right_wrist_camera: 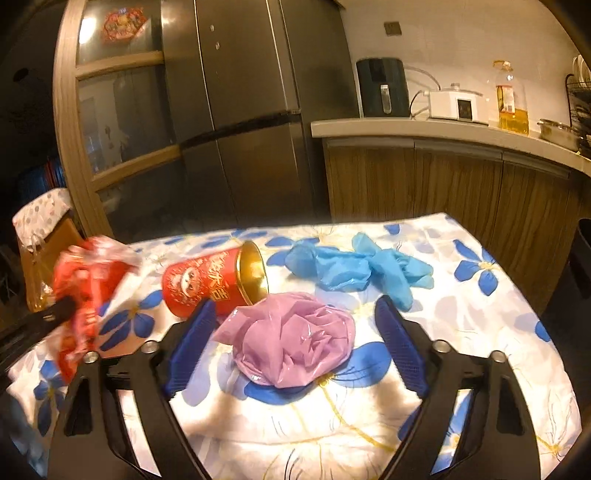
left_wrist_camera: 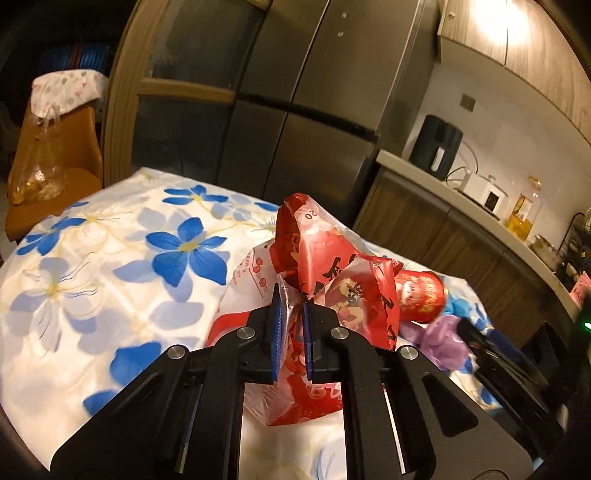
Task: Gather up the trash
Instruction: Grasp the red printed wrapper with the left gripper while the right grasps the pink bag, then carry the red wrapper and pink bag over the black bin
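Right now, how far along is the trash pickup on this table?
Early. Nothing looks bagged yet. In hand: the left gripper is shut on the red plastic bag. The right gripper is open around the pink crumpled bag, not gripping it. Left on the flowered tablecloth: the red can on its side and the blue gloves.

Warm, dim indoor light on both my wrist views; a lamp flares out the upper cabinet [left_wrist_camera: 491, 22] top right in the left view, and a glare spot sits on the glass door [right_wrist_camera: 86, 26] in the right. The red bag [right_wrist_camera: 86, 291] smears with motion blur at the tablecloth's [right_wrist_camera: 480, 332] left edge. Heavy fisheye bending, black vignette corners, fridge [left_wrist_camera: 314, 110] sheen.
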Demonstrator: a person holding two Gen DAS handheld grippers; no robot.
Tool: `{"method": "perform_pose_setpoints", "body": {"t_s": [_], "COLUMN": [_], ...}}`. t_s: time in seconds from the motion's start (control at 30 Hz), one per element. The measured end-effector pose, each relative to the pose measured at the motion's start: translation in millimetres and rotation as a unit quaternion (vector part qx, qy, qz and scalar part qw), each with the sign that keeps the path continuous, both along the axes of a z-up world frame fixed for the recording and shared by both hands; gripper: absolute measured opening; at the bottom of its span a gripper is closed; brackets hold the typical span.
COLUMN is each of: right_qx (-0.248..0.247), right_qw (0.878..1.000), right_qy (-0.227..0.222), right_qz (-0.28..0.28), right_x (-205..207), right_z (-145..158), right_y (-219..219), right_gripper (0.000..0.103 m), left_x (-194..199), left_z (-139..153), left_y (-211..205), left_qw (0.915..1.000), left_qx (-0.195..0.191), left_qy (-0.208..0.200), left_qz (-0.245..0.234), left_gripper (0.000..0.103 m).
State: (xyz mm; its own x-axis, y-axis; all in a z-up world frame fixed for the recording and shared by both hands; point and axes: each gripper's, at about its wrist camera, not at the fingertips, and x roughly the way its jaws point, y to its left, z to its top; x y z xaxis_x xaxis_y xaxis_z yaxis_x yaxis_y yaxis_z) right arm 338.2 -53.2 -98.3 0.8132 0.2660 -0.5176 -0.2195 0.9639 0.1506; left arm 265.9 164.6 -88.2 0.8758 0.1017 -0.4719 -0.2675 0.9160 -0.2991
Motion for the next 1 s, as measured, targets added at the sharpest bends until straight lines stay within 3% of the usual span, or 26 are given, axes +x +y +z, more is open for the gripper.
{"method": "perform_pose_setpoints", "body": {"t_s": [0.17, 0.33, 0.4, 0.67, 1.0], "right_qx": [-0.008, -0.013, -0.012, -0.008, 0.025], "right_qw": [0.999, 0.998, 0.999, 0.999, 0.996], "right_qy": [0.039, 0.053, 0.044, -0.032, -0.081], "right_qz": [-0.003, 0.01, 0.014, 0.021, 0.007], "right_x": [11.7, 11.0, 5.9, -41.1, -99.8], "right_z": [-12.0, -15.2, -12.0, 24.4, 60.4], "right_y": [-0.4, 0.7, -0.5, -28.1, -88.6], "right_gripper": [0.053, 0.018, 0.012, 0.007, 0.007], "left_x": [-25.9, -42.0, -46.6, -65.6, -79.6], "left_z": [7.8, 13.8, 15.1, 24.6, 41.4], "left_y": [-8.0, -11.8, -12.8, -29.0, -88.5], "left_qw": [0.9998, 0.9996, 0.9995, 0.9994, 0.9985], "left_qx": [0.004, 0.008, 0.011, 0.018, 0.029], "left_qy": [-0.021, -0.027, -0.025, -0.025, -0.042], "left_qz": [0.0, 0.008, 0.013, 0.016, -0.022], "left_gripper": [0.009, 0.009, 0.009, 0.009, 0.009]}}
